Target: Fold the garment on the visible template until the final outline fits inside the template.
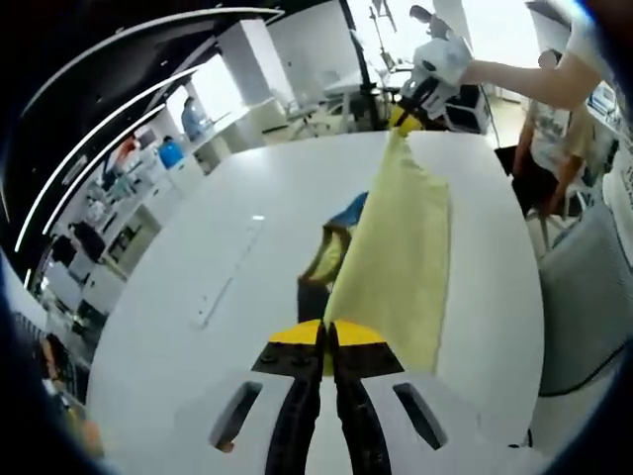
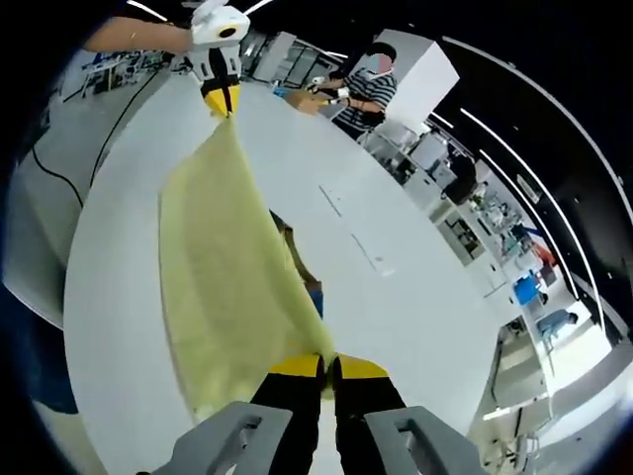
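Observation:
A pale yellow garment [image 1: 396,247] hangs stretched in the air between the two grippers, above the white table [image 1: 247,198]. My left gripper [image 1: 327,334] is shut on its near edge. My right gripper [image 1: 407,114], held by a hand, grips the far corner. In the right gripper view the right gripper [image 2: 327,368] is shut on the garment [image 2: 223,257], and the left gripper [image 2: 222,99] pinches the far end. Part of a blue and dark piece [image 1: 348,211] lies on the table under the lifted cloth, with a small bit [image 2: 315,297] peeking out; I cannot tell what it is.
A narrow white strip [image 1: 226,275] is set into the table top, left of the garment. A grey chair [image 1: 584,297] stands at the table's right edge. A person in a striped shirt [image 2: 361,94] sits at the far side. Desks and shelves line the room behind.

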`<action>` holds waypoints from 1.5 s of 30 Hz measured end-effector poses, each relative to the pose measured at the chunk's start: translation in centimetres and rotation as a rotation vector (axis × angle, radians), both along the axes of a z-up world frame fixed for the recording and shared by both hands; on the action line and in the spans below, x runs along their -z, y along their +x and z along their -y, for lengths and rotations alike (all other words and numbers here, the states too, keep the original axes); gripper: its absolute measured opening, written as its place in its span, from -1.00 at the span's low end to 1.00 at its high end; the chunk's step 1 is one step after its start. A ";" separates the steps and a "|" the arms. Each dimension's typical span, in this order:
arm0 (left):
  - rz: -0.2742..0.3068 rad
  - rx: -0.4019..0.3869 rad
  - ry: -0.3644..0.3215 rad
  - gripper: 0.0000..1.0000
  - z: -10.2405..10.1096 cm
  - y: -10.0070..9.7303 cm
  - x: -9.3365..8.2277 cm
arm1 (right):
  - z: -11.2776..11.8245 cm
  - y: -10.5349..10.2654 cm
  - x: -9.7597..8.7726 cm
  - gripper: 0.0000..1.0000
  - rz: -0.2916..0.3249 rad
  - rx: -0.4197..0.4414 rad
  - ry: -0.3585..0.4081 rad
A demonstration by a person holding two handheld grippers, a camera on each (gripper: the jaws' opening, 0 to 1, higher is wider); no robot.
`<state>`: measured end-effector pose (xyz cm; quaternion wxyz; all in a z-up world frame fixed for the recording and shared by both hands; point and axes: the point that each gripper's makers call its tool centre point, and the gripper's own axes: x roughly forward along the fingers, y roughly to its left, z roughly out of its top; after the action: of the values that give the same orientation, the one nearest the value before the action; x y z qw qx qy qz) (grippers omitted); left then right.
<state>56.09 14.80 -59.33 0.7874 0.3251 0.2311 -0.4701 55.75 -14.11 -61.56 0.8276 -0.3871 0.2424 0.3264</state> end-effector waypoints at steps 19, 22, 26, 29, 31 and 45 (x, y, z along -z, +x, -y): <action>-0.036 -0.106 0.025 -1.00 -0.4 5.3 3.2 | 0.0 5.9 3.3 -1.00 0.021 0.102 -0.011; -0.060 -0.122 0.030 -1.00 -0.4 6.0 4.4 | 0.0 6.6 4.0 -1.00 0.014 0.109 -0.011; -0.084 -0.141 0.043 -1.00 -0.5 7.2 6.1 | -0.1 7.6 5.5 -1.00 -0.006 0.111 -0.023; -0.112 -0.155 0.045 -1.00 -0.6 7.8 7.2 | -0.1 8.0 6.6 -1.00 -0.028 0.121 -0.024; -0.118 -0.149 0.056 -1.00 -0.6 8.0 7.9 | -0.1 8.3 7.6 -1.00 -0.042 0.111 -0.045; -0.151 -0.136 0.099 -0.99 -1.2 9.7 12.2 | 0.0 10.5 11.4 -1.00 -0.144 0.143 0.012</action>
<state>65.75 15.99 -71.49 0.7809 0.3106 0.3341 -0.4267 66.22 -14.15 -72.98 0.8316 -0.3392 0.3262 0.2949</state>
